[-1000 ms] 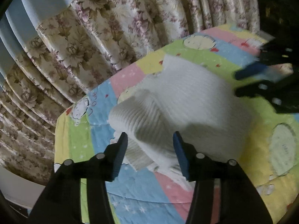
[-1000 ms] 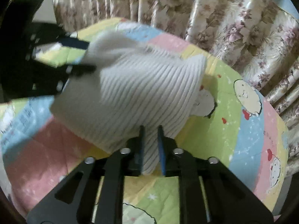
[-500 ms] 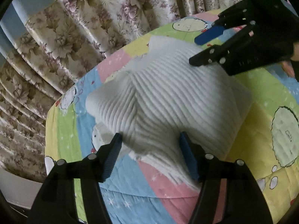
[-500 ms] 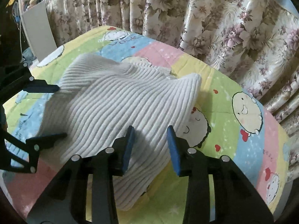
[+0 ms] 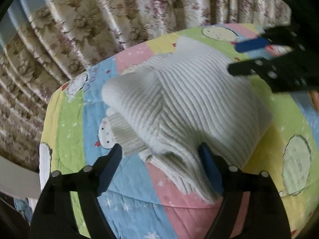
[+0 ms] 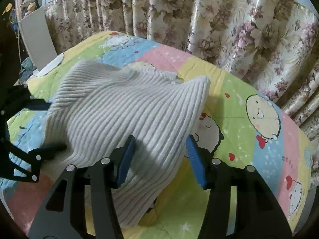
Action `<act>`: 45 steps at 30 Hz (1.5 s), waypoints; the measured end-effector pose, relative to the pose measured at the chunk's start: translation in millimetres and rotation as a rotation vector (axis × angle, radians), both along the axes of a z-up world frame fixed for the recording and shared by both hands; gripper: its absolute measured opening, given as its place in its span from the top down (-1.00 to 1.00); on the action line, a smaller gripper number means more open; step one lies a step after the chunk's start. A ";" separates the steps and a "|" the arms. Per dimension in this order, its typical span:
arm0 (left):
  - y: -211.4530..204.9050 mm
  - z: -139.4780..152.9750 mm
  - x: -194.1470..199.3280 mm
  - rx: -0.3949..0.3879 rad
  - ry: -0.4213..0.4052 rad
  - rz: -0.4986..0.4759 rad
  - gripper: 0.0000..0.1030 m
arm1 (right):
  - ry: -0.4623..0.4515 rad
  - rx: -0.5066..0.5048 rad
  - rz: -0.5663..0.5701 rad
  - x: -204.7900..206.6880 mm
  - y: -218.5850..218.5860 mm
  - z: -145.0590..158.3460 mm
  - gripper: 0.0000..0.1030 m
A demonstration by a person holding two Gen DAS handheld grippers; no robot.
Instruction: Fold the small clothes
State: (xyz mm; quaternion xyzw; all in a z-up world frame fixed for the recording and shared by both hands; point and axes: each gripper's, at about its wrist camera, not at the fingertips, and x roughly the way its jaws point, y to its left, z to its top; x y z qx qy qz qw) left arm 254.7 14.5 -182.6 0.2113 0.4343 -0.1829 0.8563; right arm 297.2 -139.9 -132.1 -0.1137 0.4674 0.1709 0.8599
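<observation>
Left hand-held gripper (image 5: 159,157) and right hand-held gripper (image 6: 159,149) both gape wide, holding nothing.

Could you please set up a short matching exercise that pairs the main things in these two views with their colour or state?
Things:
1. sweater
2. left hand-held gripper
3. quilt
4. curtain

Descriptions:
A. floral, hanging behind the bed
B. pastel patches with cartoon faces
C. white, ribbed, lying folded
D. open, astride the garment's edge

Pairs: 1-C, 2-D, 3-B, 4-A
</observation>
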 end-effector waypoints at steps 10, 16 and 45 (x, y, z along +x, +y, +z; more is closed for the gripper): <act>8.0 17.7 2.2 -0.036 0.009 0.093 -0.89 | -0.055 0.088 -0.044 -37.9 -8.9 33.6 -0.82; 22.0 6.5 7.9 -0.115 0.072 0.145 -0.89 | -0.045 0.161 -0.112 -47.6 -20.4 31.7 -0.94; 11.9 -52.6 44.5 -0.234 0.195 0.123 -0.97 | 0.079 0.228 -0.165 -40.3 -32.4 -17.1 -0.94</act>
